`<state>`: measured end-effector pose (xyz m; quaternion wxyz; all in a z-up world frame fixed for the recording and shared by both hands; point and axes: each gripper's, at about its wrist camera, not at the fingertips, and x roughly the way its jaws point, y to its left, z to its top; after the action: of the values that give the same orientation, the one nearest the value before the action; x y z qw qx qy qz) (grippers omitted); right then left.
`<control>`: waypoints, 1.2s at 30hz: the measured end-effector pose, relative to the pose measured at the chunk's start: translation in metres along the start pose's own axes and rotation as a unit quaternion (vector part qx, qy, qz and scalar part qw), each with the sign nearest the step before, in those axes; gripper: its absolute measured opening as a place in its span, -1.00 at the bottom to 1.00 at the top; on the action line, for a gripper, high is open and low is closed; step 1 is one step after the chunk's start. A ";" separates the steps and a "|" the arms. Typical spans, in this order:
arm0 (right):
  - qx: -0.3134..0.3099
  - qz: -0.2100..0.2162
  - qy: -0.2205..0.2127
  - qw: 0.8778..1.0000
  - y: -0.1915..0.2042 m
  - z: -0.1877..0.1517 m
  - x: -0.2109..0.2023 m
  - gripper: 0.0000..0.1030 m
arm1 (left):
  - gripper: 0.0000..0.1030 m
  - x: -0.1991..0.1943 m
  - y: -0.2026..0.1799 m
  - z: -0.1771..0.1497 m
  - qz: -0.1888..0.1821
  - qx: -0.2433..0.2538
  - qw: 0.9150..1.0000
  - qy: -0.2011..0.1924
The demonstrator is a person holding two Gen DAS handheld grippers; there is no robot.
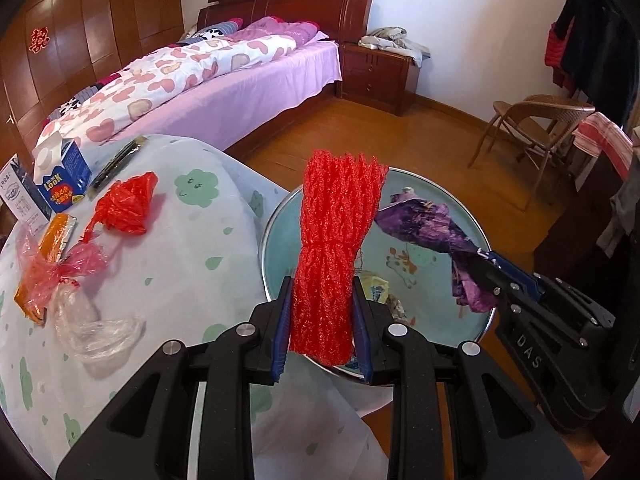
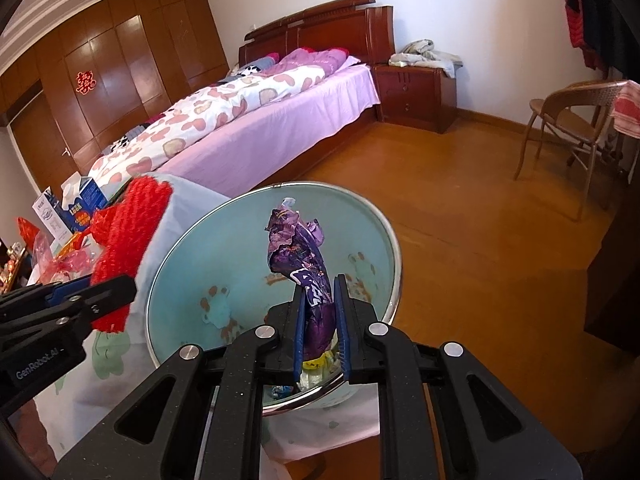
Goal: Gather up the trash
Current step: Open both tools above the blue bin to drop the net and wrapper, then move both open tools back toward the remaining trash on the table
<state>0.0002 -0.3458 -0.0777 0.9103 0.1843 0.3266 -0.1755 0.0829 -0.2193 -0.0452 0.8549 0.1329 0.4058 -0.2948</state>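
My left gripper (image 1: pixel 322 286) is shut on a red foam net sleeve (image 1: pixel 340 216), which stands upright between its blue pads over the near rim of a teal basin (image 1: pixel 424 200). From the right, my right gripper (image 1: pixel 494 266) reaches over the same basin, shut on a crumpled purple wrapper (image 1: pixel 424 220). In the right wrist view the purple wrapper (image 2: pixel 296 248) sticks up from the right gripper (image 2: pixel 320 286) above the basin (image 2: pixel 224 248). The red net (image 2: pixel 128 232) and the left gripper (image 2: pixel 94 292) are at the left. A yellowish wrapper (image 1: pixel 376 286) lies in the basin.
On the cloud-print tablecloth (image 1: pixel 192 248) to the left lie a red plastic bag (image 1: pixel 124 204), a blue milk carton (image 1: pixel 60 172), an orange wrapper (image 1: pixel 56 236), pink film (image 1: pixel 52 272) and clear plastic (image 1: pixel 92 324). A bed (image 1: pixel 224 92) stands behind, a wicker chair (image 1: pixel 536 128) on the right.
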 end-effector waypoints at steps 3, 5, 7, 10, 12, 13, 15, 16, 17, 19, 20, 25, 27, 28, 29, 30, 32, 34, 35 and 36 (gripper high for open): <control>0.004 0.001 -0.006 1.000 0.000 0.000 -0.003 -0.54 | -0.07 -0.001 0.000 0.000 0.003 -0.001 1.000 -0.003; 0.003 0.001 -0.014 1.000 0.003 -0.001 -0.006 -0.43 | 0.03 -0.005 0.003 0.001 0.006 -0.004 1.000 -0.010; 0.005 -0.001 -0.018 1.000 0.004 0.000 -0.007 -0.39 | 0.15 -0.008 0.006 0.002 0.007 -0.007 1.000 -0.014; 0.010 -0.007 -0.033 0.999 0.005 0.000 -0.013 -0.32 | 0.30 -0.015 0.010 0.002 0.013 -0.011 1.000 -0.023; 0.011 -0.011 -0.040 0.999 0.007 -0.001 -0.016 -0.21 | 0.55 -0.020 0.014 0.001 0.029 -0.014 0.999 -0.031; 0.011 -0.014 -0.044 0.999 0.009 -0.001 -0.017 -0.06 | 0.58 -0.023 0.017 -0.001 0.040 -0.017 0.998 -0.036; 0.013 -0.020 -0.053 0.998 0.012 0.000 -0.020 0.20 | 0.62 -0.029 0.024 -0.003 0.047 -0.022 0.998 -0.043; 0.013 -0.022 -0.055 0.998 0.013 0.001 -0.021 0.29 | 0.63 -0.032 0.028 -0.004 0.051 -0.025 0.997 -0.045; 0.012 -0.022 -0.056 0.998 0.014 0.002 -0.021 0.36 | 0.65 -0.035 0.032 -0.005 0.055 -0.028 0.997 -0.047; 0.005 -0.025 -0.059 0.998 0.017 0.003 -0.023 0.39 | 0.71 -0.040 0.040 -0.008 0.068 -0.034 0.996 -0.053; 0.001 -0.026 -0.060 0.998 0.020 0.003 -0.023 0.41 | 0.72 -0.043 0.044 -0.009 0.073 -0.037 0.995 -0.056; -0.014 -0.021 -0.068 0.997 0.030 0.005 -0.030 0.59 | 0.75 -0.054 0.065 -0.015 0.089 -0.054 0.993 -0.060; -0.021 -0.015 -0.069 0.997 0.037 0.006 -0.033 0.60 | 0.77 -0.057 0.074 -0.019 0.092 -0.062 0.992 -0.059; -0.024 -0.013 -0.070 0.997 0.040 0.005 -0.034 0.61 | 0.77 -0.058 0.079 -0.021 0.094 -0.067 0.992 -0.059; -0.030 -0.010 -0.071 0.997 0.044 0.006 -0.035 0.61 | 0.77 -0.059 0.084 -0.023 0.096 -0.071 0.991 -0.058; -0.038 -0.006 -0.071 0.997 0.051 0.006 -0.036 0.61 | 0.77 -0.061 0.090 -0.025 0.098 -0.075 0.991 -0.058; -0.049 0.002 -0.071 0.996 0.063 0.008 -0.036 0.61 | 0.77 -0.064 0.098 -0.028 0.102 -0.082 0.990 -0.059; -0.052 0.006 -0.071 0.996 0.071 0.008 -0.036 0.61 | 0.77 -0.067 0.108 -0.032 0.107 -0.091 0.988 -0.059; -0.053 0.009 -0.071 0.996 0.075 0.009 -0.036 0.61 | 0.77 -0.068 0.114 -0.034 0.111 -0.097 0.987 -0.059; -0.052 0.015 -0.069 0.996 0.082 0.010 -0.035 0.60 | 0.77 -0.070 0.120 -0.036 0.114 -0.102 0.987 -0.060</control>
<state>0.0164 -0.2724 -0.0291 0.9415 0.1285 0.2690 -0.1572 0.0998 -0.0797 -0.0157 0.9145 0.0727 0.3641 -0.1604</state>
